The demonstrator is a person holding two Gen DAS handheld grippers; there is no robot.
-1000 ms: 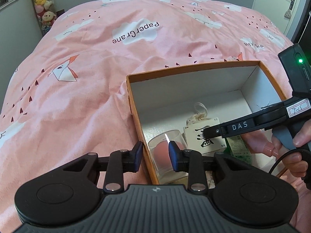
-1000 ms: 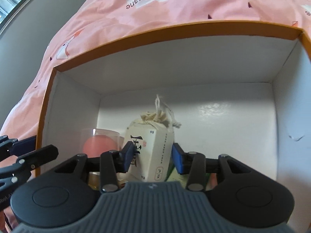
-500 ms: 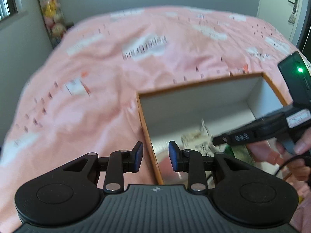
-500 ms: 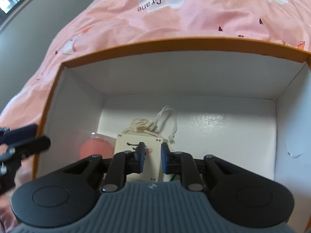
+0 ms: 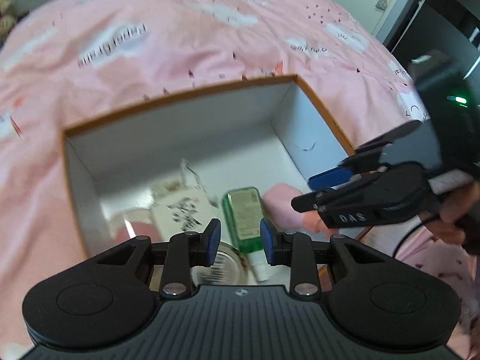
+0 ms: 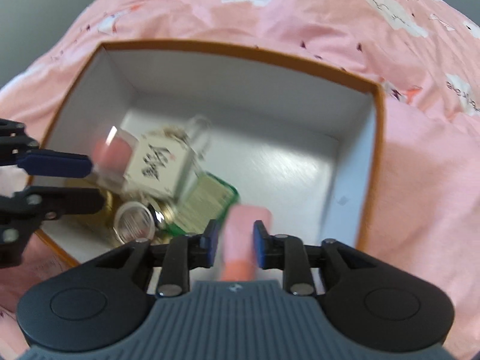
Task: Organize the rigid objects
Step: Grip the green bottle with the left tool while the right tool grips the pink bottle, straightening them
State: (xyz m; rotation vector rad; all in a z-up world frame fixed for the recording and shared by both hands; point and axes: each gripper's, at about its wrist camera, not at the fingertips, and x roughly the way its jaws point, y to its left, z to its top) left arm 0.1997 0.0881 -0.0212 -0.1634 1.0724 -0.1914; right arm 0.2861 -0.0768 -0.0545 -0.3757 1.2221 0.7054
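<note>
On the bed [image 5: 180, 45] sits one box [image 6: 378, 111]. My right gripper [image 6: 233, 241] jaws clamp one pink tube [image 6: 243, 234] over it; my left gripper [image 5: 240, 238] jaws hang apart, empty, above one green bottle [image 5: 246, 213].

Black tongs [image 5: 240, 241], blue pads [image 5: 213, 240], silver screws.

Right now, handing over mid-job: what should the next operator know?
Left gripper: open, empty, over the flat green plastic bottle inside the orange-rimmed white cardboard box.
Right gripper: fingers straddle a pink oblong piece right of the bottle; blur hides whether it grips.
Done: white string-tied carton with black calligraphy and the bottle lie in the box.
Left: probably confirm that grip, then settle the pink piece on the box's bare floor.
</note>
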